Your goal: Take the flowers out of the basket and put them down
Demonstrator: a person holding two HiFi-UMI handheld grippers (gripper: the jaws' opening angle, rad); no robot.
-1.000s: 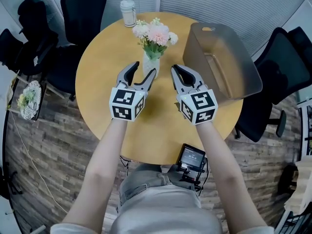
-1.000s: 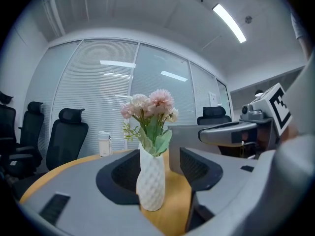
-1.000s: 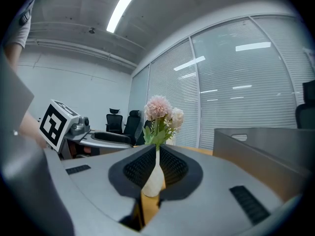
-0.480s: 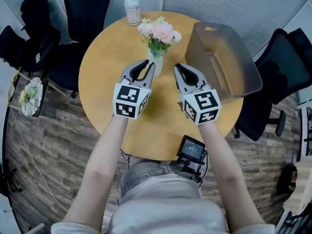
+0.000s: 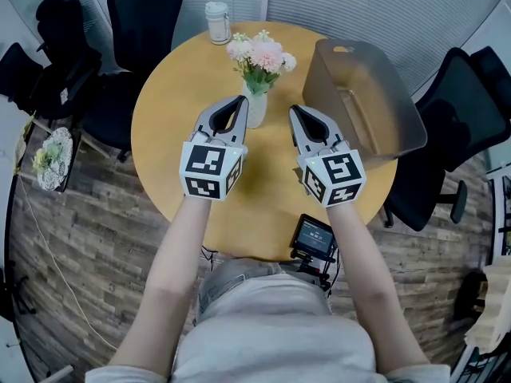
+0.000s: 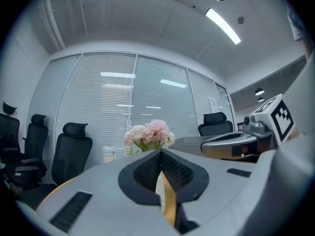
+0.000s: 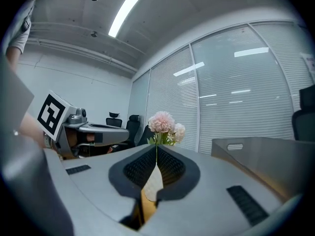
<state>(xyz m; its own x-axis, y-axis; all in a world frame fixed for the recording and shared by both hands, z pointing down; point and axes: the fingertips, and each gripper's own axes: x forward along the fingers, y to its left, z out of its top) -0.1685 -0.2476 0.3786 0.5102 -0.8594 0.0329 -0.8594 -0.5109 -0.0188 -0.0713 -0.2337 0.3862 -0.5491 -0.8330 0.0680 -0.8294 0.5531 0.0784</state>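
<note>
Pink and white flowers (image 5: 259,54) stand in a white vase (image 5: 255,108) on the round wooden table (image 5: 172,134), outside the grey basket (image 5: 327,78) at the right. My left gripper (image 5: 242,102) hovers just in front of the vase; its jaws have just been closing and now stand shut with nothing between them. My right gripper (image 5: 295,112) is beside it, also shut and empty, between vase and basket. The flowers (image 6: 147,134) rise beyond the shut left gripper (image 6: 160,152) in the left gripper view. The right gripper view shows the flowers (image 7: 165,124) and basket (image 7: 266,156).
A lidded glass jar (image 5: 216,22) stands at the table's far edge. Black office chairs (image 5: 144,14) ring the table, one (image 5: 447,134) behind the basket. A small device with a screen (image 5: 313,238) is clamped at the near edge.
The left gripper's jaws went from open to shut, empty. Both grippers rose a little and stay side by side in front of the vase.
</note>
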